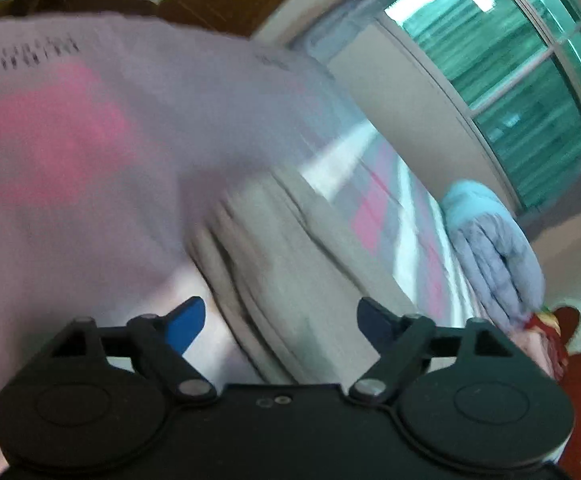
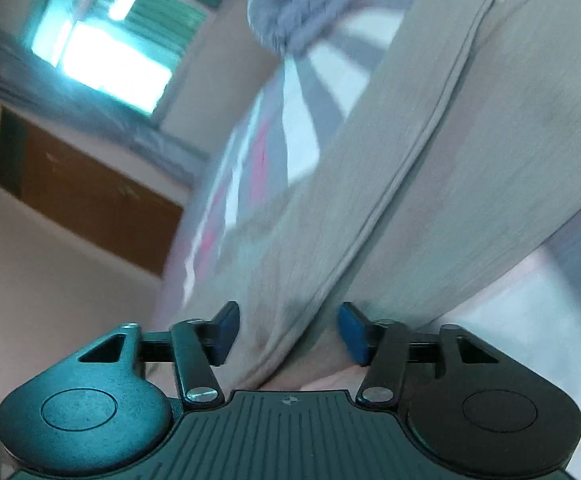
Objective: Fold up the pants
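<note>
Beige-grey pants (image 1: pixel 286 264) lie on a bed with a pale pink and grey patterned sheet (image 1: pixel 90 152). In the left wrist view my left gripper (image 1: pixel 280 326) is open just above the near end of the pants, its blue pads on either side of the cloth. In the right wrist view the pants (image 2: pixel 430 160) stretch away from me, with a seam running along them. My right gripper (image 2: pixel 288 332) is open over the near edge of the pants, with nothing between its pads. Both views are blurred by motion.
A folded blue-grey blanket (image 1: pixel 494 248) lies at the far end of the bed; it also shows in the right wrist view (image 2: pixel 302 4). A window (image 1: pixel 510 72) and a wall lie beyond. A brown wooden door (image 2: pixel 86 192) is to the left.
</note>
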`<state>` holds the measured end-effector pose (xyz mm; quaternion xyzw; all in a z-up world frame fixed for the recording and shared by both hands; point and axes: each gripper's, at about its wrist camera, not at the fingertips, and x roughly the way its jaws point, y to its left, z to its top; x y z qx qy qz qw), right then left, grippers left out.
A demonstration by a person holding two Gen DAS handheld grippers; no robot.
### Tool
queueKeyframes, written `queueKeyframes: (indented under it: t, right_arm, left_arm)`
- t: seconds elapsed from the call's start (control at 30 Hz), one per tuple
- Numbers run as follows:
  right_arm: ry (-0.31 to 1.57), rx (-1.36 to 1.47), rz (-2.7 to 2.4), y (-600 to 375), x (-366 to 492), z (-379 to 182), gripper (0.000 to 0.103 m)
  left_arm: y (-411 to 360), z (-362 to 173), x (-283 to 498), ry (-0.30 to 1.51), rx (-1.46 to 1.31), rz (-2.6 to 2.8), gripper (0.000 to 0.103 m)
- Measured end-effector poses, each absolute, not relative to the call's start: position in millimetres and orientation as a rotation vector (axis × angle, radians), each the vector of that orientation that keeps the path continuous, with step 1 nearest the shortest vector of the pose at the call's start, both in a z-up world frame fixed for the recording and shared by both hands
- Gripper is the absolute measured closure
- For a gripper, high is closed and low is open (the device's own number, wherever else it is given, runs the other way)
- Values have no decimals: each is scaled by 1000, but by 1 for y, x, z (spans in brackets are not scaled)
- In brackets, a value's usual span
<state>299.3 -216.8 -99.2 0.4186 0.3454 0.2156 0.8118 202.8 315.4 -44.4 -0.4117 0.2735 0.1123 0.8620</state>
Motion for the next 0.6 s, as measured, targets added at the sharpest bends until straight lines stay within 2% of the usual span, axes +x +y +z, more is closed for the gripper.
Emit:
queueKeyframes:
  t: [0.17,0.3,0.6]
  right_arm:
    - [668,965,356,-267,319,-92,47]
    - [667,988,295,-285,353,-103,47]
    - [675,1001,206,-304,408,-123,48]
  left_arm:
    - [268,-66,212,671,-865,192,37]
    - [255,-74,223,687,-804,237,28]
    - [232,-79,229,684,-653,277,27]
